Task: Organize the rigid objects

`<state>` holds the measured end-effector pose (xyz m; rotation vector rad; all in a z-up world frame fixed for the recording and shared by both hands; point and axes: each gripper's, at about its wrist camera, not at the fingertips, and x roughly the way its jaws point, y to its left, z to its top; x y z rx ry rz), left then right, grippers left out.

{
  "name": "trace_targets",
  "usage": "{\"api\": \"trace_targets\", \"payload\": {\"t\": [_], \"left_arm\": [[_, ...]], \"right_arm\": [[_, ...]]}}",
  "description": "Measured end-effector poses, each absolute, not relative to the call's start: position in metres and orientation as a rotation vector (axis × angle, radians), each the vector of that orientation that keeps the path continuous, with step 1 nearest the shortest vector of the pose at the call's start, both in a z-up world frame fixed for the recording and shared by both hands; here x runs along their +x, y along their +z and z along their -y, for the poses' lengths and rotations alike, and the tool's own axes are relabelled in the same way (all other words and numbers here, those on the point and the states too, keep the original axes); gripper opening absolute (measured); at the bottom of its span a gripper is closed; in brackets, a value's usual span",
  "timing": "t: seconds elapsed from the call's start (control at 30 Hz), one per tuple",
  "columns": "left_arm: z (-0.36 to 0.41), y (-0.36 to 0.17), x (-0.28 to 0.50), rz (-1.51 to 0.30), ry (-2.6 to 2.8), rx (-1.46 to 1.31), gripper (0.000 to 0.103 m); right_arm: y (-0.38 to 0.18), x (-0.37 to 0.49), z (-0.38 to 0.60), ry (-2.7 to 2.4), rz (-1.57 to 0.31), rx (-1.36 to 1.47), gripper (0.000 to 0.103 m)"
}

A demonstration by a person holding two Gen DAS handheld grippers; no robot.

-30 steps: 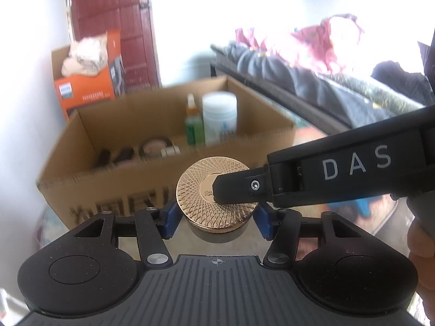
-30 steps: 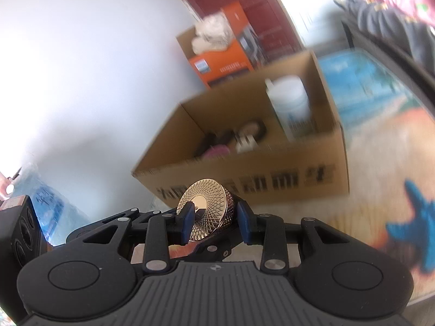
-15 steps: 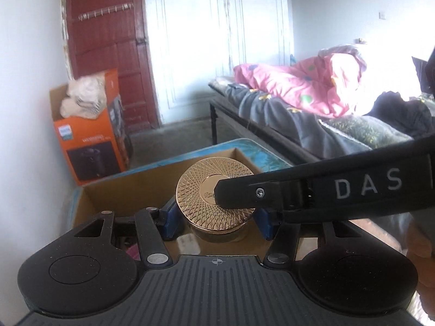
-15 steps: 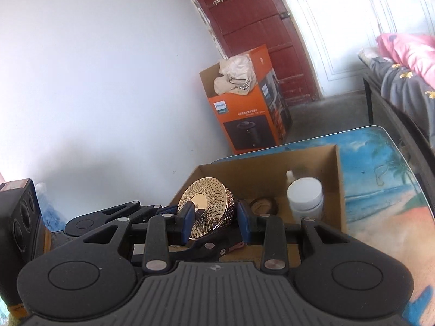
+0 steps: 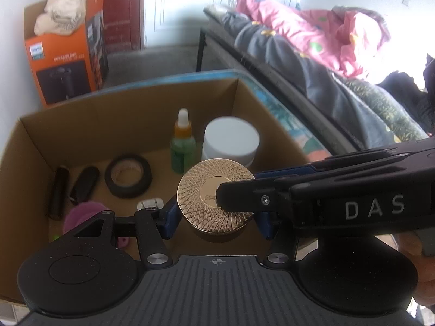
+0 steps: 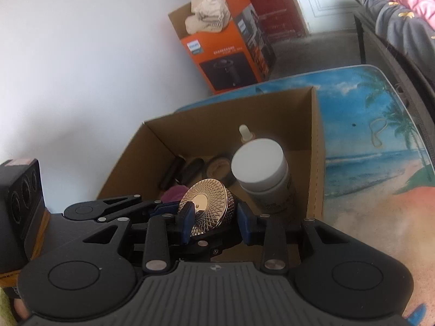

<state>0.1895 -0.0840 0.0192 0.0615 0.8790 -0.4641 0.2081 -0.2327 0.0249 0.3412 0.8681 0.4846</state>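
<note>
Both tongs clamp the gold jar (image 5: 214, 198) over a cardboard box (image 6: 316, 146) — beach-print table (image 6: 380, 146), bed (image 5: 312, 62) beyond.

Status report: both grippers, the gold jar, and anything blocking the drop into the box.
Left gripper and right gripper both clamped on gold jar. Jar above open cardboard box. White tub and green dropper bottle stand close behind it.
</note>
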Motion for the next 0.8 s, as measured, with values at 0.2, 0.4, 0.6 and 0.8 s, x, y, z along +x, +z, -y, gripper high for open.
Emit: {"api": "trace_targets", "payload": {"t": [0.2, 0.4, 0.6, 0.8], "left_arm": [[0.081, 0.012, 0.198, -0.947, -0.473, 0.017, 0.056], [0.079, 0.005, 0.200, -0.962, -0.489, -0.008, 0.057], [0.076, 0.014, 0.193, -0.920, -0.491, -0.018, 0.060], [0.062, 0.038, 0.169, -0.812, -0.474, -0.039, 0.069]], "right_arm": [[0.026, 0.210, 0.225, 0.488, -0.864, 0.241, 0.037], [0.024, 0.211, 0.228, 0.492, -0.849, 0.224, 0.037], [0.025, 0.207, 0.236, 0.485, -0.841, 0.245, 0.037], [0.038, 0.198, 0.245, 0.478, -0.807, 0.267, 0.037]]}}
